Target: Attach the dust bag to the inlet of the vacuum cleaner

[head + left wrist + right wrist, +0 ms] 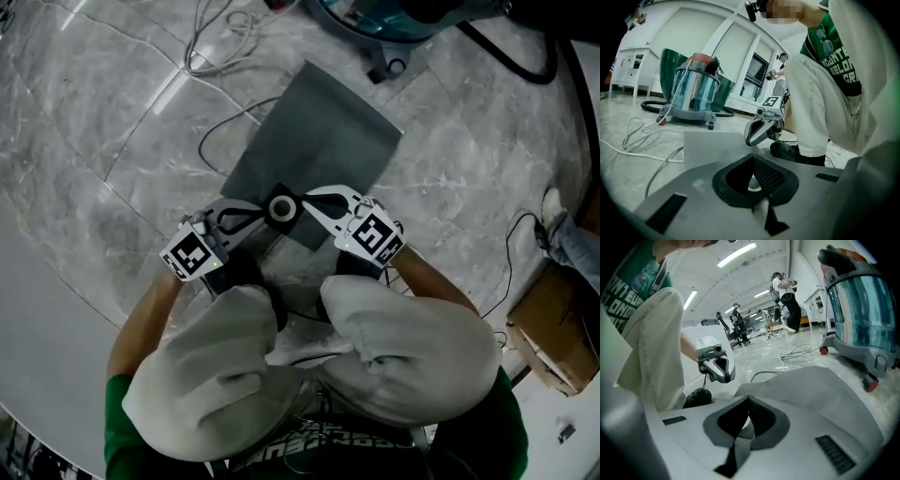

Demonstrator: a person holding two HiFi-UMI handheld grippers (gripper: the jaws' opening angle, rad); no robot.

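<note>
The vacuum cleaner (pixel 375 21) stands beyond the grey dust bag (pixel 319 141), which lies flat on the floor (pixel 112 112), its long axis pointing toward the cleaner. The left gripper (pixel 261 216) and right gripper (pixel 307 204) both clamp the bag's near collar (pixel 281 208) from opposite sides.

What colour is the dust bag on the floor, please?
The dust bag is grey; clearest in head view.

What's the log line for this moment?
left gripper: shut on dust bag collar | right gripper: same | dust bag: on floor | vacuum cleaner: apart
</note>
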